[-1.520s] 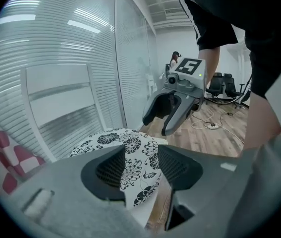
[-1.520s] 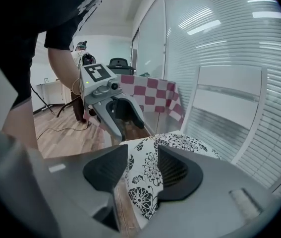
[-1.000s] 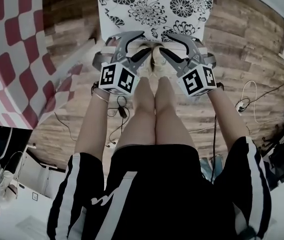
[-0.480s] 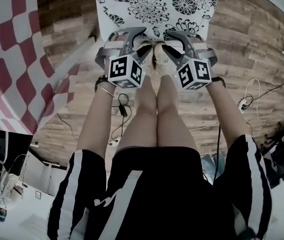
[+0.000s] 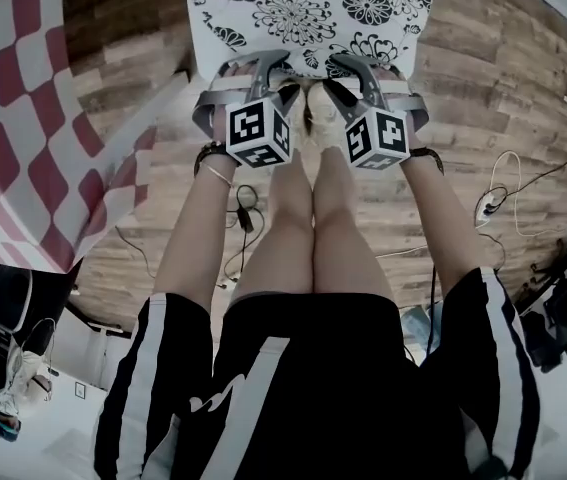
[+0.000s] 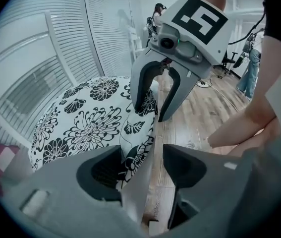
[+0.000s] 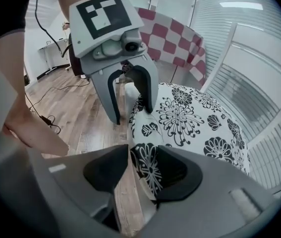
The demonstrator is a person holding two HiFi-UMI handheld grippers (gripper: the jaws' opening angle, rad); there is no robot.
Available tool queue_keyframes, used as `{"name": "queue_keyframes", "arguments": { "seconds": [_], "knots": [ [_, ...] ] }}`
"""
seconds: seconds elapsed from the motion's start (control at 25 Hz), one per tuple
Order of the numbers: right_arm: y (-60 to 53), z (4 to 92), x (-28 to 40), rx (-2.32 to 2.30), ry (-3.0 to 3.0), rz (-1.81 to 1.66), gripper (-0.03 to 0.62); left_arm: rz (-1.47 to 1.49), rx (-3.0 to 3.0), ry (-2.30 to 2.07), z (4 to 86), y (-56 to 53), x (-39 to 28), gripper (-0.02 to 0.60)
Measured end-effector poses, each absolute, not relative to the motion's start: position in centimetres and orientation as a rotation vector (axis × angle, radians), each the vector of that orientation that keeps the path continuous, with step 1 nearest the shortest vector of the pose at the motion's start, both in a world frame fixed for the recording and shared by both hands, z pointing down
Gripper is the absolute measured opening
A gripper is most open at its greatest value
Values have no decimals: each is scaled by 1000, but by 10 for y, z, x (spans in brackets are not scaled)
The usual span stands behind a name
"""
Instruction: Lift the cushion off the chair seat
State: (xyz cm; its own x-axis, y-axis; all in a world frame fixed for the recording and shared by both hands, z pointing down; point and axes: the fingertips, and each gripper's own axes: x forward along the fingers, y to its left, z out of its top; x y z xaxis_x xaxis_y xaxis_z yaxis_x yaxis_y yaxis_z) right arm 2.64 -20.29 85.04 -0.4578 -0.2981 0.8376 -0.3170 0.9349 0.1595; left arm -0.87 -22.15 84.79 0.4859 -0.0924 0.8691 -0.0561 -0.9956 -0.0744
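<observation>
A white cushion [image 5: 303,8] with black flower print lies on the chair in front of my legs. It also fills the left gripper view [image 6: 90,123] and the right gripper view [image 7: 195,118]. My left gripper [image 5: 281,83] [image 6: 142,165] straddles its near edge; the jaws have just been opening, and a gap shows beside the fabric. My right gripper [image 5: 341,80] [image 7: 142,170] straddles the same edge a little to the right. Its jaws have just been closing with the cushion's seam between them, one pad still apart. Each gripper sees the other: right [image 6: 151,110], left [image 7: 133,114].
A red-and-white checked cloth [image 5: 23,118] hangs at the left, close to the chair. Cables [image 5: 243,208] and a power strip [image 5: 483,208] lie on the wood floor. The person's feet [image 5: 313,123] stand against the chair front. Slatted blinds [image 7: 249,58] are behind the chair.
Both grippers have sunk and tipped further down, from above the chair front onto the cushion's near edge. The cushion has not moved.
</observation>
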Motion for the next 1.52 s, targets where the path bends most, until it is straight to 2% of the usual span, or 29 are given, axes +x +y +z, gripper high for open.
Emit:
{"name": "queue_keyframes", "arguments": {
  "seconds": [0.2, 0.24, 0.28, 0.32, 0.44, 0.52, 0.56, 0.8, 1.52],
  "knots": [
    [-205, 844, 25, 464, -2085, 33, 127, -1596, -2670, 179, 847, -230, -11, 201],
    [-203, 842, 24, 466, -2089, 26, 98, -1599, -2669, 182, 847, -230, -11, 201],
    [-202, 840, 23, 470, -2093, 19, 41, -1602, -2672, 181, 847, -229, -12, 198],
    [-201, 837, 23, 476, -2094, 15, 24, -1604, -2678, 176, 847, -228, -12, 184],
    [-196, 830, 22, 484, -2096, 19, 9, -1599, -2697, 175, 843, -222, -16, 130],
    [-194, 822, 21, 492, -2104, 23, 7, -1579, -2698, 201, 835, -223, -17, 46],
    [-195, 817, 21, 498, -2109, 23, 6, -1569, -2697, 211, 830, -224, -18, 38],
    [-209, 780, 24, 565, -2142, 23, 6, -1521, -2701, 239, 798, -232, -14, 20],
    [-233, 669, 23, 755, -2171, 43, 7, -1385, -2793, 240, 701, -233, -12, 18]
  ]
}}
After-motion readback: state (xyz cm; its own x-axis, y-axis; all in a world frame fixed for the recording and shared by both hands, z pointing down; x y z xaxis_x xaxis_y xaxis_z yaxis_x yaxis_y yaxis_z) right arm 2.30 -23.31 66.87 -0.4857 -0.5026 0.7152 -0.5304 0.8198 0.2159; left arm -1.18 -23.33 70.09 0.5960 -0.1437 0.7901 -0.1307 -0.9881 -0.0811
